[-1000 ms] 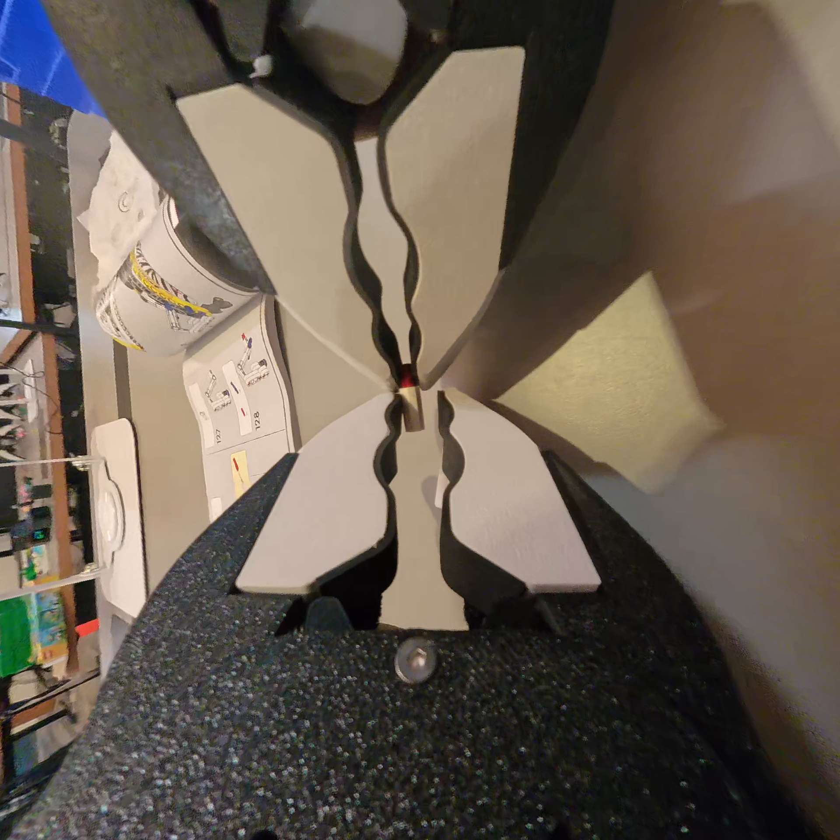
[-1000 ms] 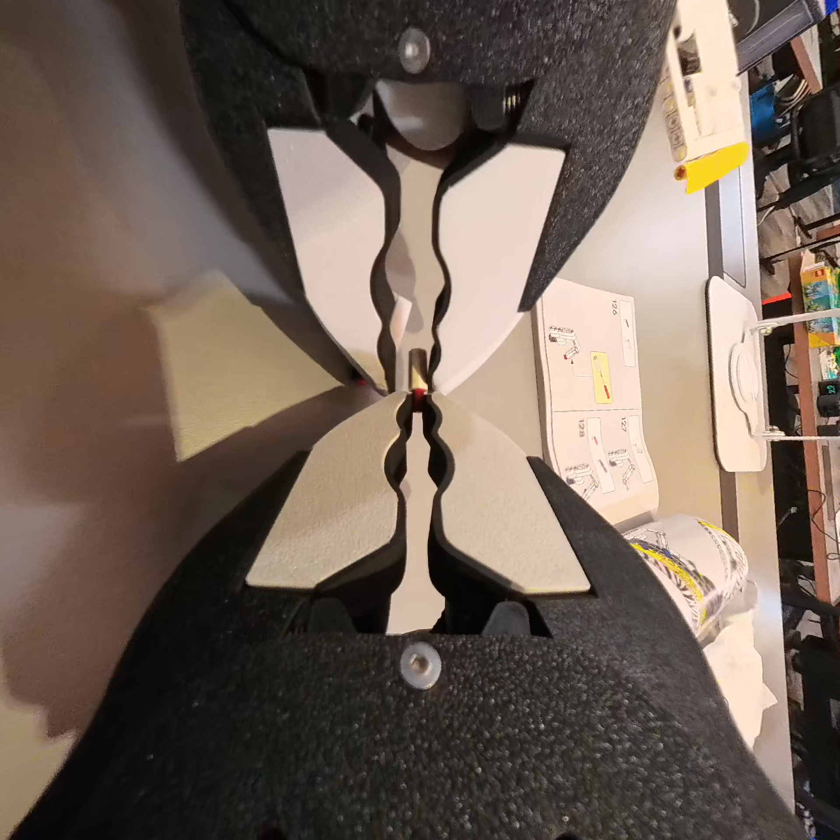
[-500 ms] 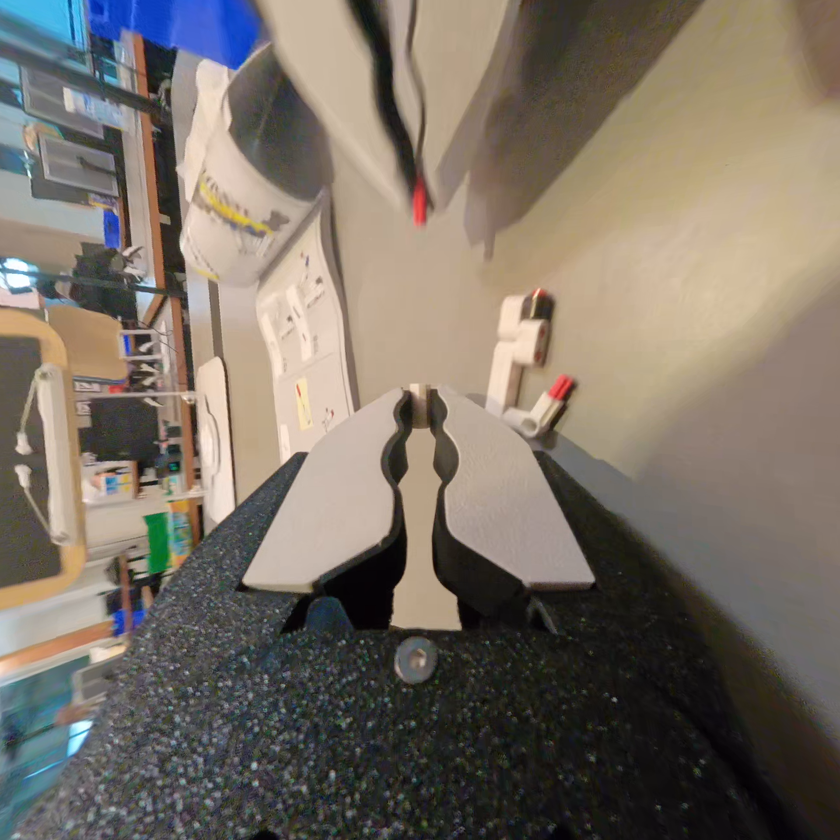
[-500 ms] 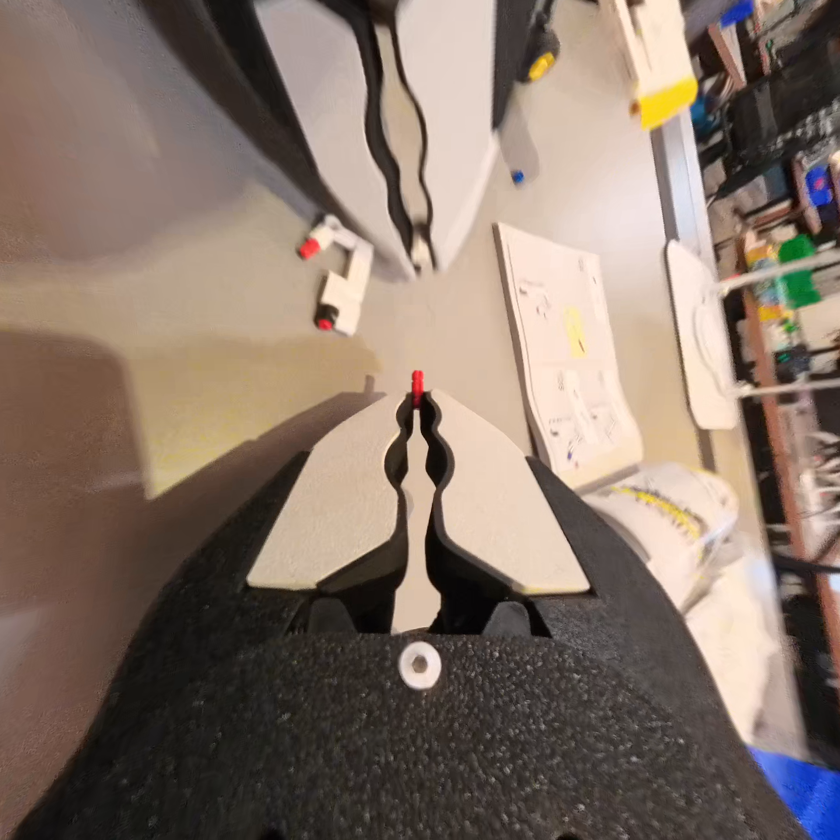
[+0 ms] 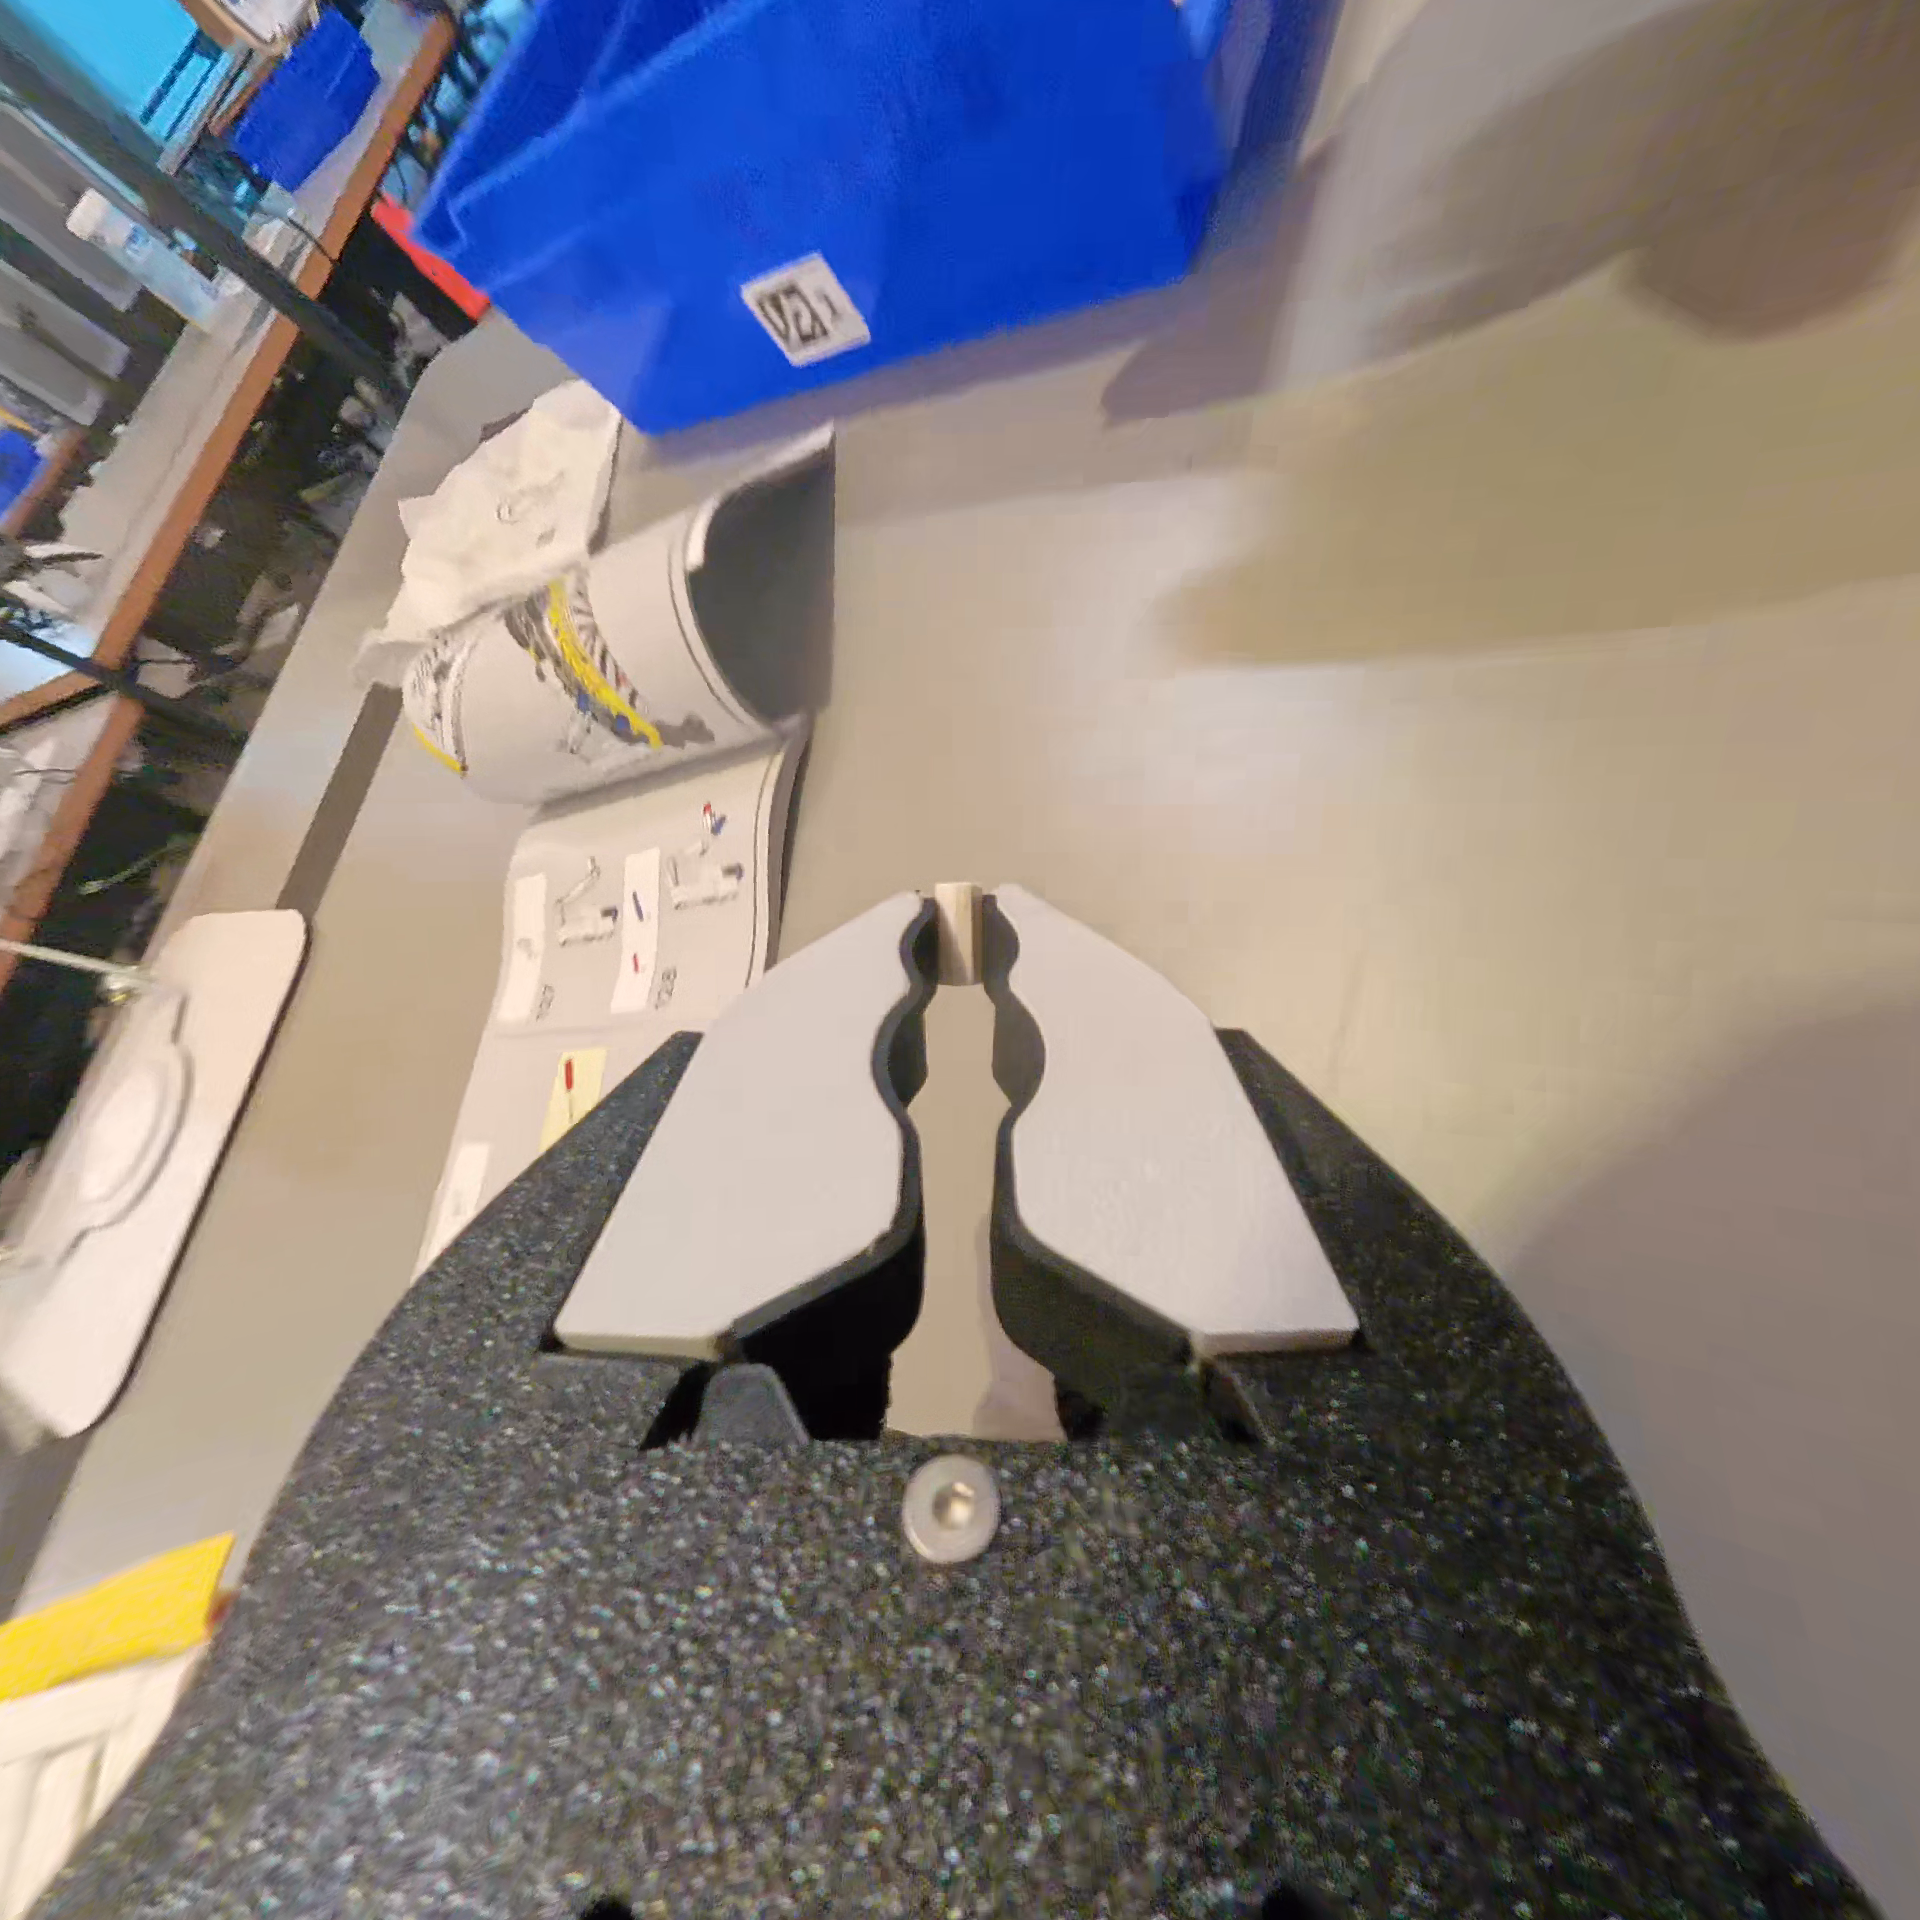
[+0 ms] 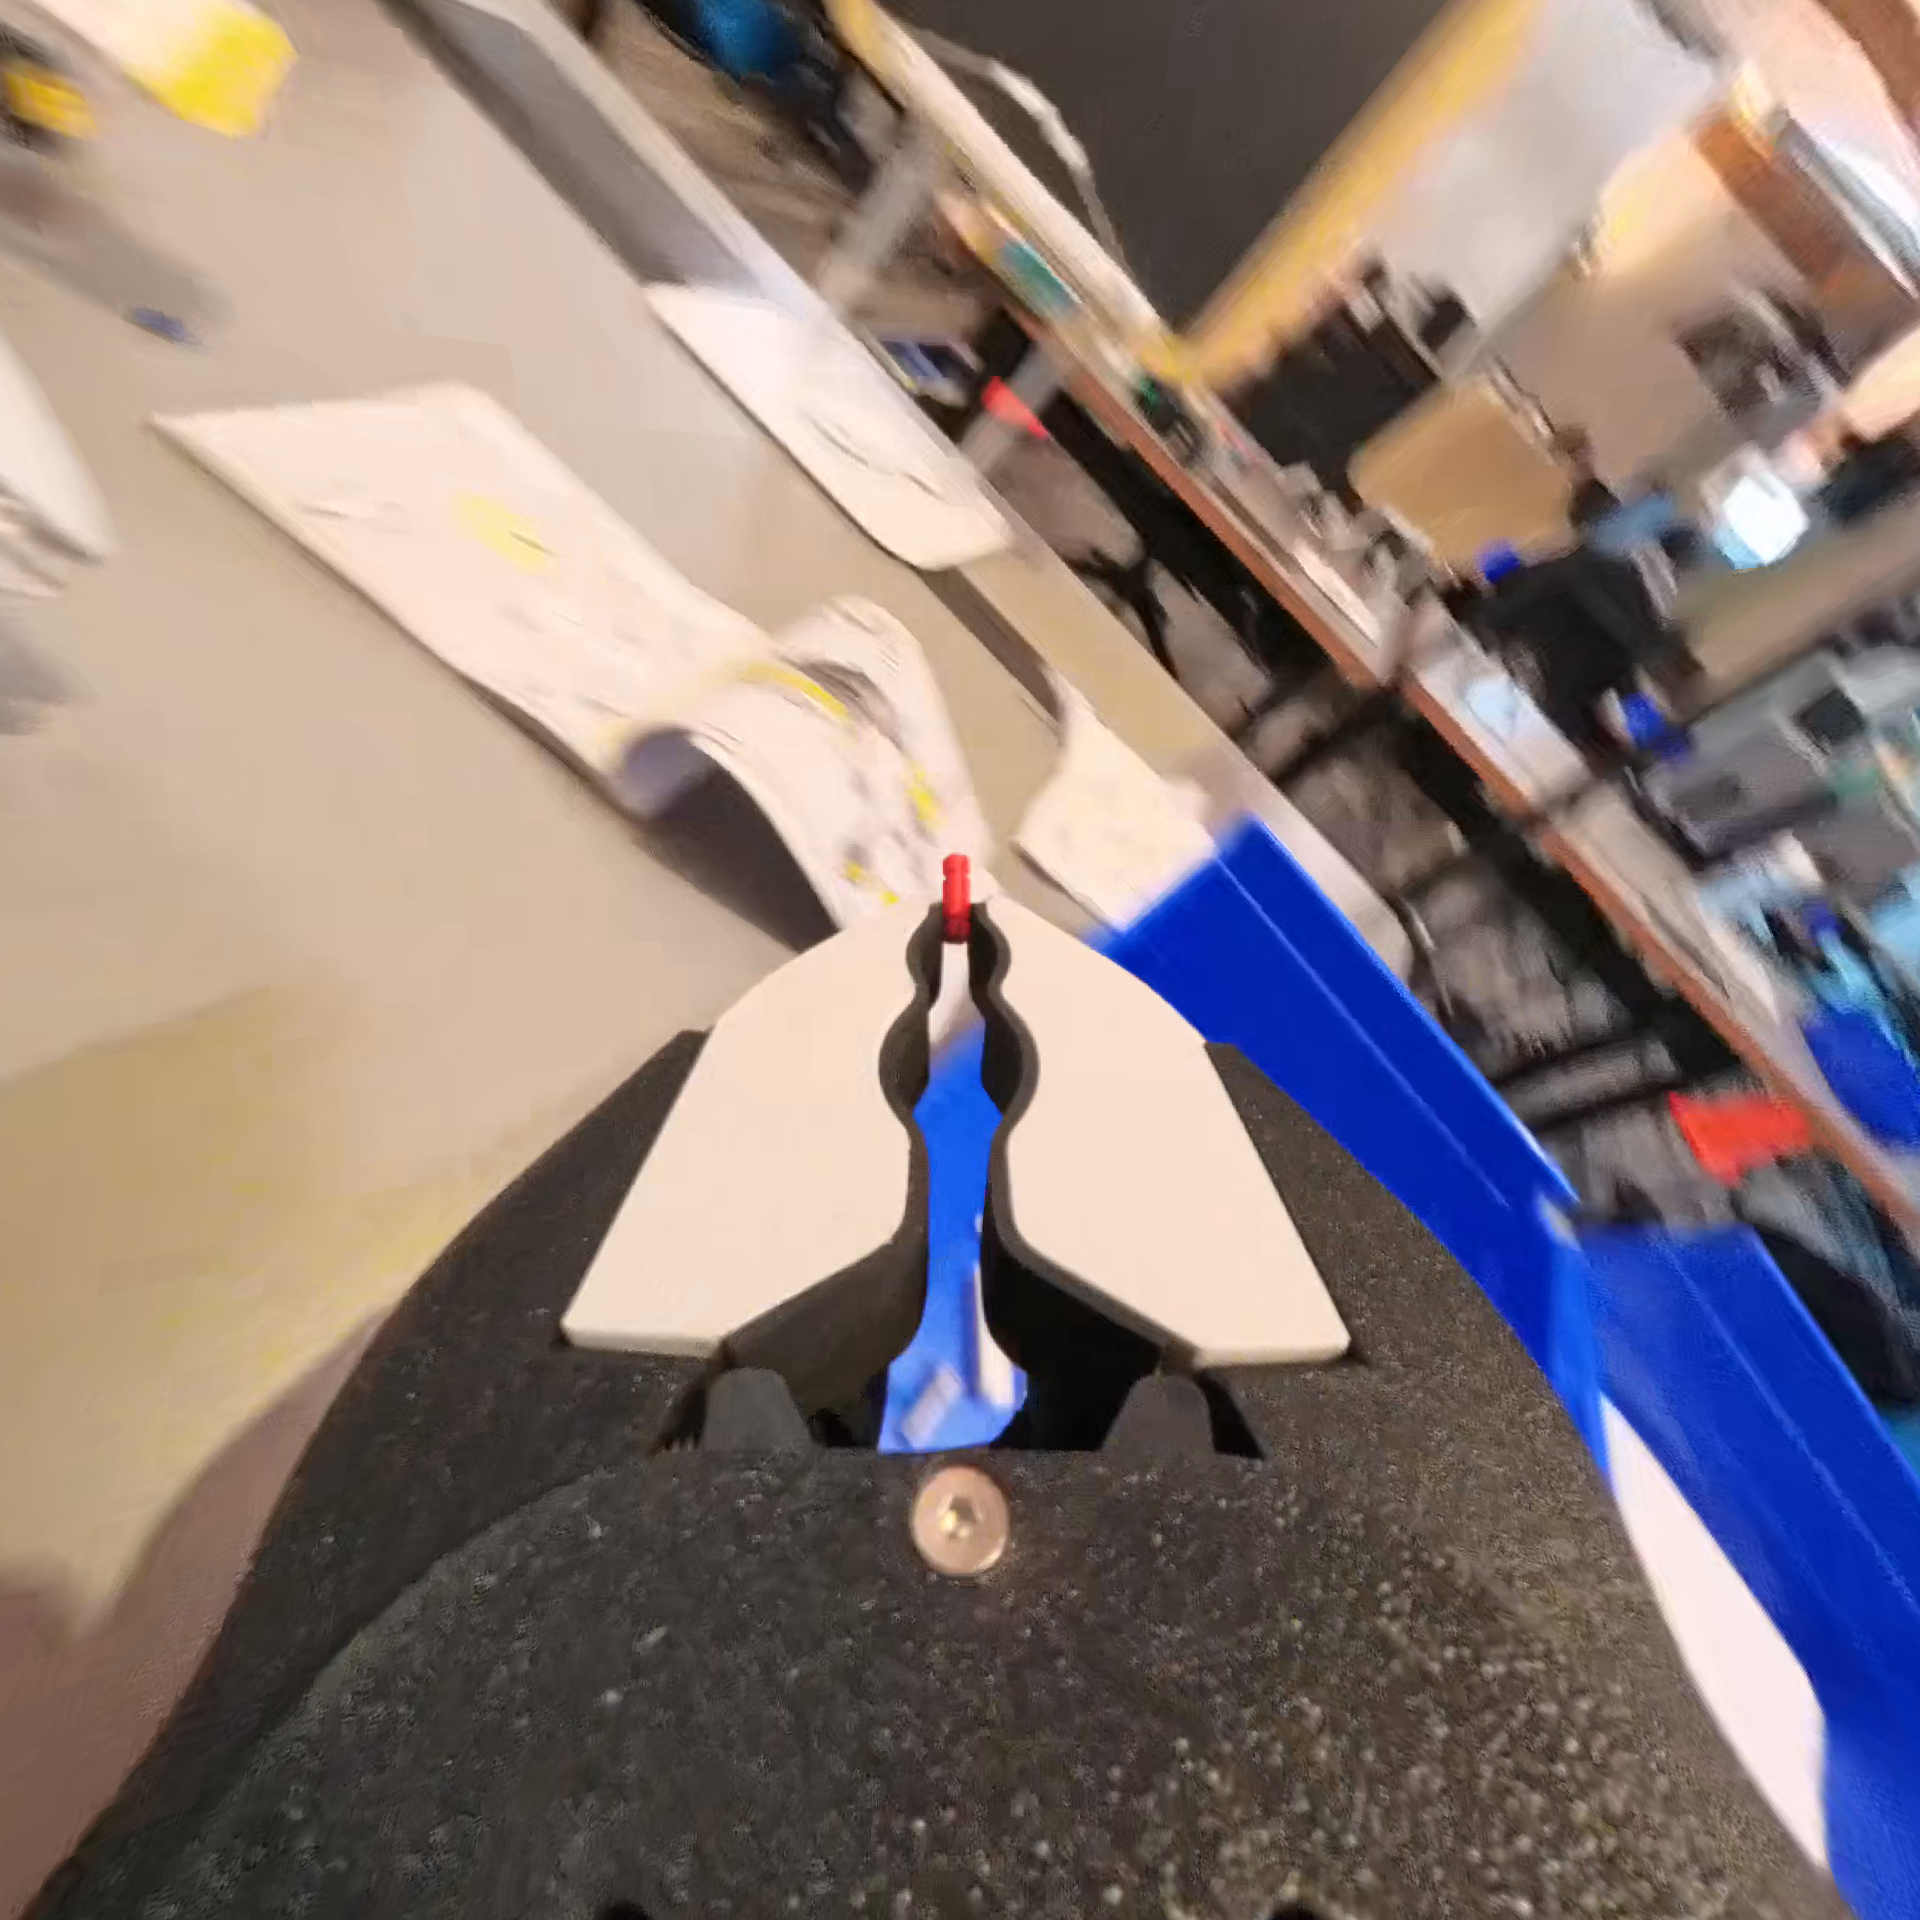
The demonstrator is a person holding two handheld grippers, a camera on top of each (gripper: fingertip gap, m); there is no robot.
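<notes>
The grey-beige matte table top point(image 5: 1351, 831) carries all items in both views. A large blue plastic bin point(image 5: 831, 177) with a white sticker on its side stands at the far end of the table; in the right wrist view its wall point(image 6: 1351, 1039) runs beside and beneath the right gripper. Beside the bin lies a white cylindrical paper tub point(image 5: 623, 665) with yellow and dark printing, on its side, open mouth toward the table centre, with crumpled white paper point(image 5: 499, 530) behind it. An open white instruction booklet point(image 5: 644, 914) lies just beside the tub, near the left gripper's left finger. A white rounded flat plate point(image 5: 135, 1143) sits at the table edge, well apart from the booklet. A yellow paper slip point(image 5: 104, 1631) lies at the lower left.

The left gripper point(image 5: 956, 914) is closed to a narrow gap on a small pale beige cylindrical piece point(image 5: 954, 930); both grey fingertips press its sides, above the bare table.

The right gripper point(image 6: 956, 925) is closed almost fully on a small red plastic pin point(image 6: 954, 894), whose tip projects past the fingertips. This view is motion-blurred.
</notes>
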